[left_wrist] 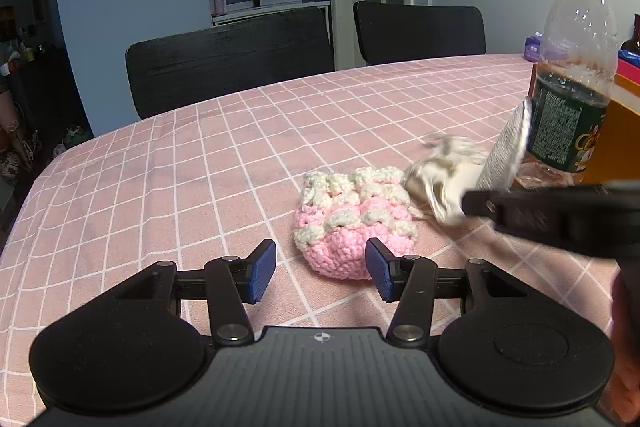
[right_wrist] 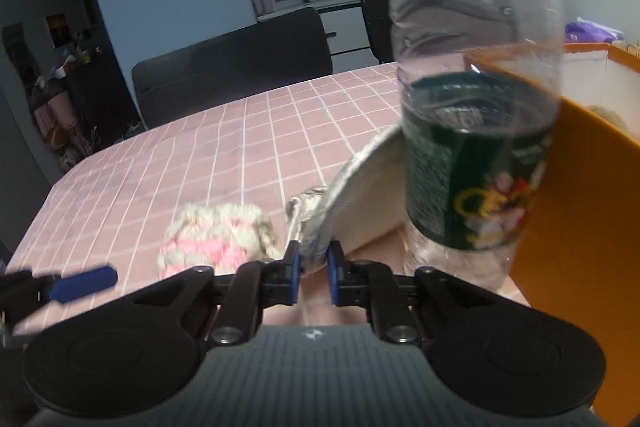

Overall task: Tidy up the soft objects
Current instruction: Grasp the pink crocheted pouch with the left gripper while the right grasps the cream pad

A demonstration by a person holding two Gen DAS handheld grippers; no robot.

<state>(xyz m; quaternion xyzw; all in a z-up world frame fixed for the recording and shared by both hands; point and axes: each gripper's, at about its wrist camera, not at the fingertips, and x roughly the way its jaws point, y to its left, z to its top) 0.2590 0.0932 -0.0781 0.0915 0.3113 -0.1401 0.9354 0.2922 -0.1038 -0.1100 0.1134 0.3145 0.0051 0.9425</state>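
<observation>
The left wrist view shows the whole bottle (left_wrist: 572, 67) with its white cap, plus two dark chairs (left_wrist: 232, 63) beyond the table; the right wrist view cuts the cap off but reveals the open top of the orange box (right_wrist: 580, 195) to the right of its tongs.

Left gripper (left_wrist: 320, 269): blue pads spread wide, gripping nothing. The pink-and-cream crocheted pouch (left_wrist: 354, 223) lies on the pink checked tablecloth (left_wrist: 200, 167) just ahead of it, toward the right pad; contact cannot be confirmed.

Right gripper (right_wrist: 314, 273): pads drawn close together, clamped on the lower edge of a flat white-and-grey pad (right_wrist: 360, 207) (a cloth or insole-like piece; type not legible). The pad rises tilted ahead of the tongs and leans toward the bottle, which stands directly ahead and right, against the box.

A crumpled cream cloth (left_wrist: 444, 171) sits beyond the pouch, behind the right gripper's arm in the left wrist view; it is motion-blurred. The bottle label text is unreadable. The box interior is mostly hidden.
</observation>
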